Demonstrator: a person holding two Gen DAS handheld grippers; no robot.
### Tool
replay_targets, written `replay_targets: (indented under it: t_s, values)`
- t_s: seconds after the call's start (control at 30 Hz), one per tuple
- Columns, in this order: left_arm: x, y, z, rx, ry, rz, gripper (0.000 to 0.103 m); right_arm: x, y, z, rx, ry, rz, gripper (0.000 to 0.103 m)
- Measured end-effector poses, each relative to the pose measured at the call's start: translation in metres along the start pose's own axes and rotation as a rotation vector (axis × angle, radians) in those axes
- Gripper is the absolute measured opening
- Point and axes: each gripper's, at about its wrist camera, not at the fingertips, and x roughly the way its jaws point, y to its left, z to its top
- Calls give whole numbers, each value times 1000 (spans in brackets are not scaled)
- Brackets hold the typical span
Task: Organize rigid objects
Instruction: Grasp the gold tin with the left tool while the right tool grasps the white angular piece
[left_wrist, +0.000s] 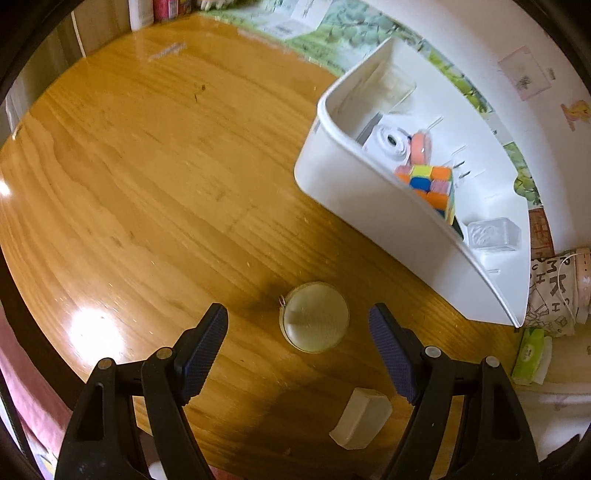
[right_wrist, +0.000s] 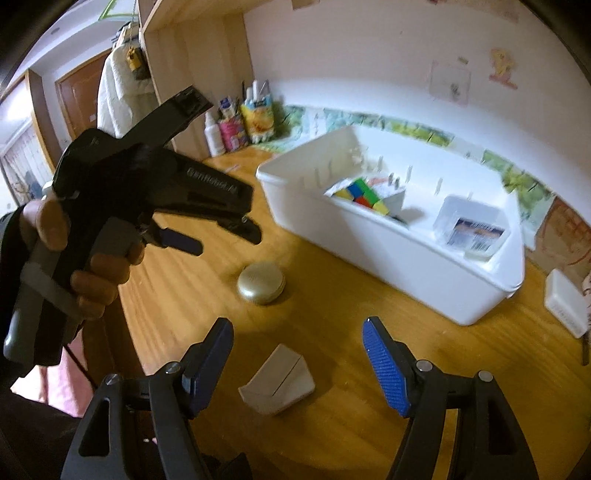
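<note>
- Round gold case (left_wrist: 314, 316) lies on the table (left_wrist: 147, 184) between the released left gripper (left_wrist: 297, 325) pads, untouched.
- White wedge box (right_wrist: 277, 380) lies under the released right gripper (right_wrist: 298, 349).
- Both point steeply downward.

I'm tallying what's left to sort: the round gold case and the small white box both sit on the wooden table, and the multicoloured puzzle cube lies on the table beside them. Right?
Not quite. The multicoloured puzzle cube is already inside the white plastic bin, as the right wrist view shows. The round gold case and small white box do sit on the wooden table.
</note>
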Motion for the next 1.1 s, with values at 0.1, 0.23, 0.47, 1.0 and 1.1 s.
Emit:
replay_targets:
  t_s: [0.1,0.23,0.47,1.0,1.1]
  values:
    - [10,-4,-2,-5,35,9,81,9,-1,-4,-3,55,30,73]
    - [22,-12,-5,2,79,33,81,19,-3,-10,-6,113,71,73]
    - [43,-21,-7,3,153,73,81,31,-7,-12,-3,175,122,81]
    - [67,-60,-5,68,193,169,80,59,8,-5,-104,329,156,81]
    - [69,-68,-2,83,185,190,73,64,12,-3,-123,352,145,81]
